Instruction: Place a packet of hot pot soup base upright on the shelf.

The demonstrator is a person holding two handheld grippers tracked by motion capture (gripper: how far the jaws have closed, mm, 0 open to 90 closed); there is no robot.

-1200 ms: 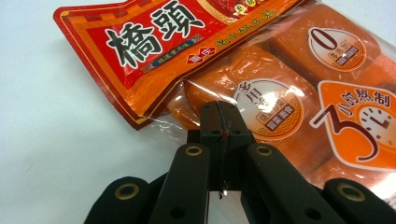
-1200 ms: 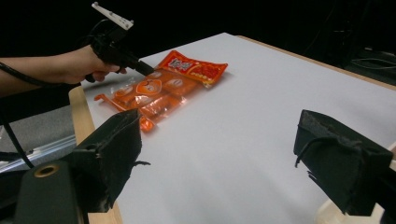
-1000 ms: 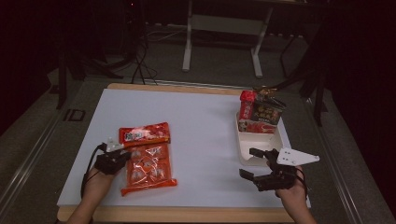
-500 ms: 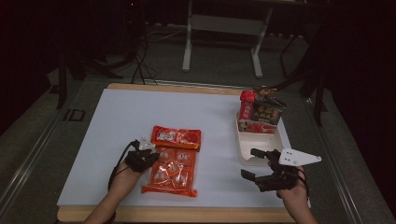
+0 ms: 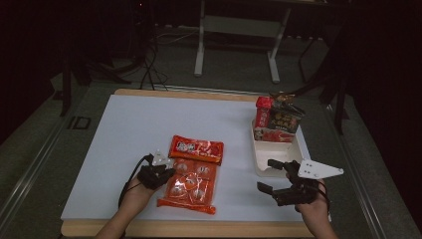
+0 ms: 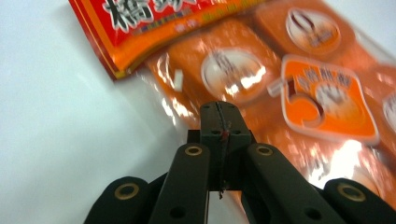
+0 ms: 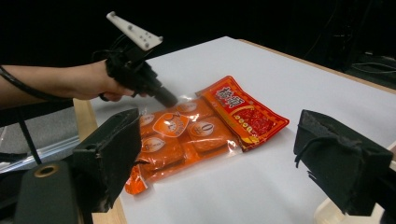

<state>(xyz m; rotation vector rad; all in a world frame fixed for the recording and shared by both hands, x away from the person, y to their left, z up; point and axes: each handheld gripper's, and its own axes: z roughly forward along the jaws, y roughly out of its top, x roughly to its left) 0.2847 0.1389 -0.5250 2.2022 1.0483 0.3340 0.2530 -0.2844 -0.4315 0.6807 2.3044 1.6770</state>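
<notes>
An orange and red snack bag (image 5: 195,172) (image 7: 205,130) with several wrapped pieces inside lies flat on the white table top near the front. My left gripper (image 5: 170,174) (image 7: 169,99) is at the bag's left edge. In the left gripper view its jaws (image 6: 219,114) are pressed together on the clear plastic of the bag (image 6: 289,70). My right gripper (image 5: 265,174) (image 7: 222,135) stands open to the right of the bag, apart from it and with nothing between its fingers.
A white tray (image 5: 260,167) stands at the right, just beyond the right gripper, with upright red snack packets (image 5: 276,119) at its far end. The table's wooden front edge (image 5: 199,229) runs close under both hands. Dark stands and cables are behind the table.
My left gripper has moved to the right across the table, and the snack bag has slid and turned along with it toward the middle. The right gripper has stayed in place.
</notes>
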